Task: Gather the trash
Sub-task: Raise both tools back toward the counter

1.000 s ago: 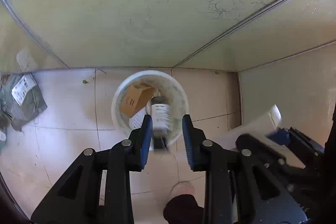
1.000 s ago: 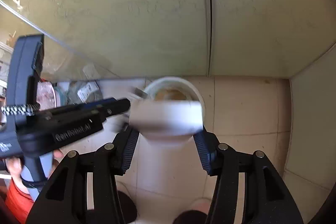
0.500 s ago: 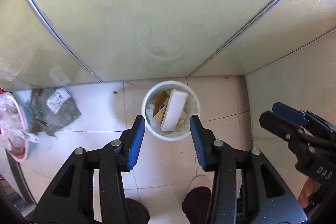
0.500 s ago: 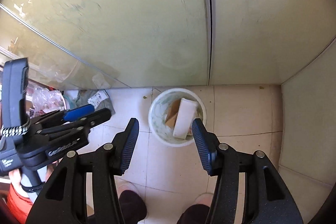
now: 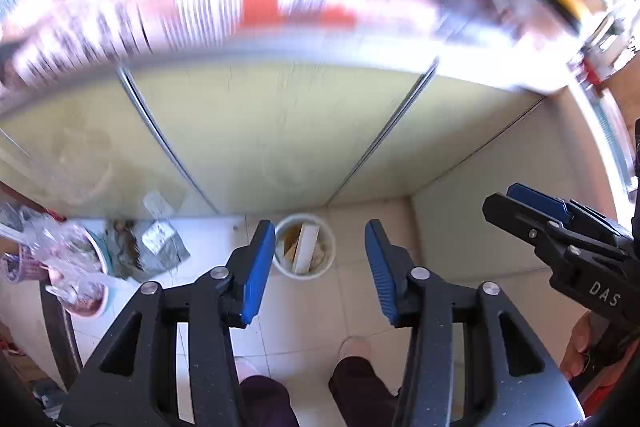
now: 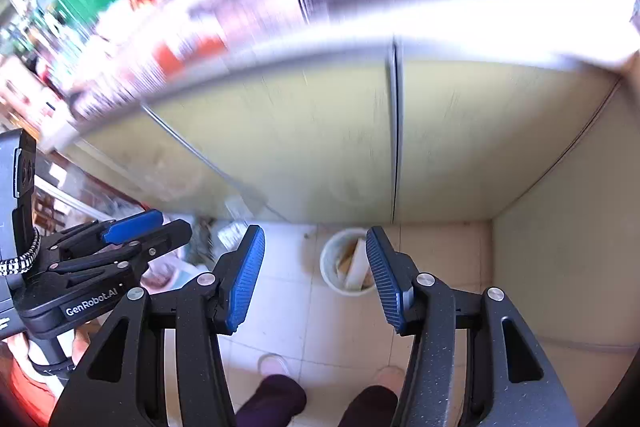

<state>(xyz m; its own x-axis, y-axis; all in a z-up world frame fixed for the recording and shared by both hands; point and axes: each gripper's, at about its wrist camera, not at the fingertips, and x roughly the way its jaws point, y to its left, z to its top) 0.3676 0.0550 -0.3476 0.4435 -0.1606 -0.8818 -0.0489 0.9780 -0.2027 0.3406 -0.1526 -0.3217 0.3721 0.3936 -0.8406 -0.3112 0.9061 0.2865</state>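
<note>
Both grippers hang empty above the bin [image 5: 304, 247]: left gripper [image 5: 320, 267] jaws opening, right gripper [image 6: 314, 273] jaws parted.

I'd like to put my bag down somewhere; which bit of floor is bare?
Bare tiles lie right of the white bin, up to the beige wall, and in front of it toward the feet. Left of the bin is crowded: a grey mailer bag and a bowl of plastic.

Bright daylight, blown-out motion-blurred upper halves, fisheye bending and dark corners.
</note>
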